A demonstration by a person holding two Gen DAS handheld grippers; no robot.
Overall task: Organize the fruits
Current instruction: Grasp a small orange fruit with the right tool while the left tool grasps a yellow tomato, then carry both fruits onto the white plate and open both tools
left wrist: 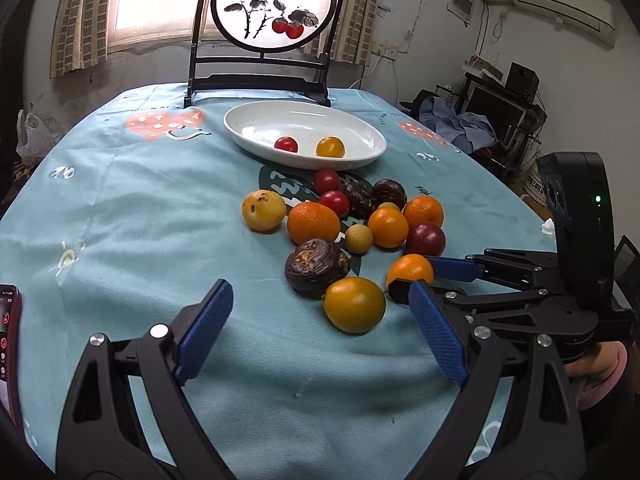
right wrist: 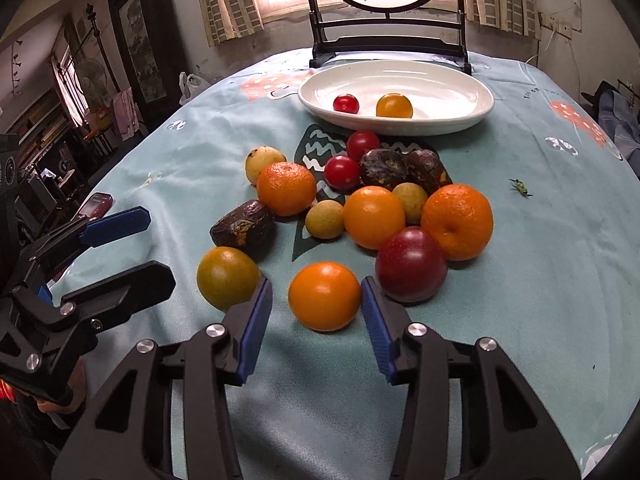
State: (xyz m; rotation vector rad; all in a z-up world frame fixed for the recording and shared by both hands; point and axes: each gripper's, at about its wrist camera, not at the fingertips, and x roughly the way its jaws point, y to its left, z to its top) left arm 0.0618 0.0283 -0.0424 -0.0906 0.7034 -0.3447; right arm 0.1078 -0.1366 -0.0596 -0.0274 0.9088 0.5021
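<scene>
A smooth orange fruit (right wrist: 325,296) sits on the blue tablecloth (right wrist: 540,280) at the near edge of the fruit pile, between the blue pads of the right gripper (right wrist: 316,300); a gap shows on each side, so the pads bracket it without pressing. Just left lies a greenish-yellow fruit (right wrist: 226,276), just right a dark red plum (right wrist: 412,266). Behind them cluster tangerines, small tomatoes and wrinkled brown fruits. Farther back, the white oval dish (right wrist: 452,120) holds one red tomato (right wrist: 346,103) and one yellow fruit (right wrist: 394,106). The left gripper (left wrist: 320,320) hovers wide open, empty, near the greenish-yellow fruit.
</scene>
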